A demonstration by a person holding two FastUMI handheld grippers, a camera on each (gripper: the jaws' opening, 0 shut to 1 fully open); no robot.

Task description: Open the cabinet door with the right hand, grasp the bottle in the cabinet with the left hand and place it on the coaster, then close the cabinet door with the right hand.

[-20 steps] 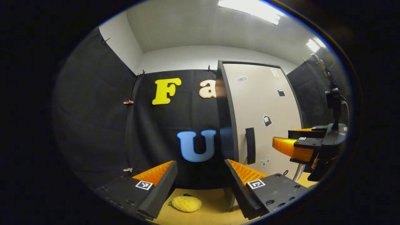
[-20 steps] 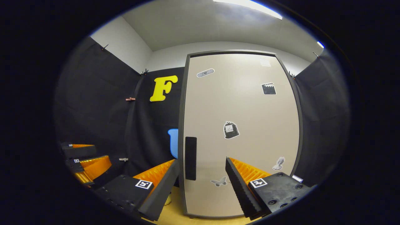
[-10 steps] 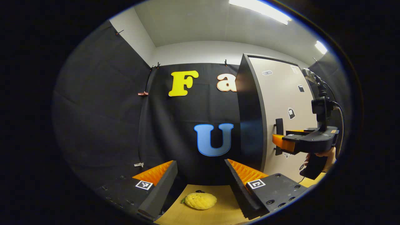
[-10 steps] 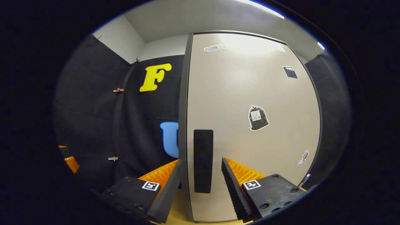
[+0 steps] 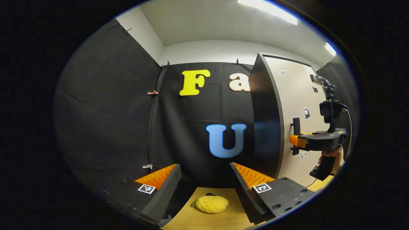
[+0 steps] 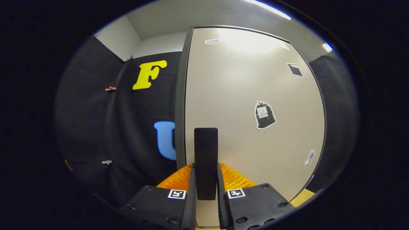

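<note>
The right gripper [image 6: 206, 185], apart half a second ago, now clamps the handle [image 6: 205, 159] of the shut cabinet door [image 6: 249, 105]. The left gripper [image 5: 204, 182] stays apart above a yellow plush toy [image 5: 211, 203].

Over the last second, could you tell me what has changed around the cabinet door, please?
The right tongs moved forward to the cabinet door and closed their two fingers on its black handle, one on each side; earlier they were open and short of it. The left tongs stayed open and swung left, bringing the yellow plush toy further into view. The door remains closed.
</note>
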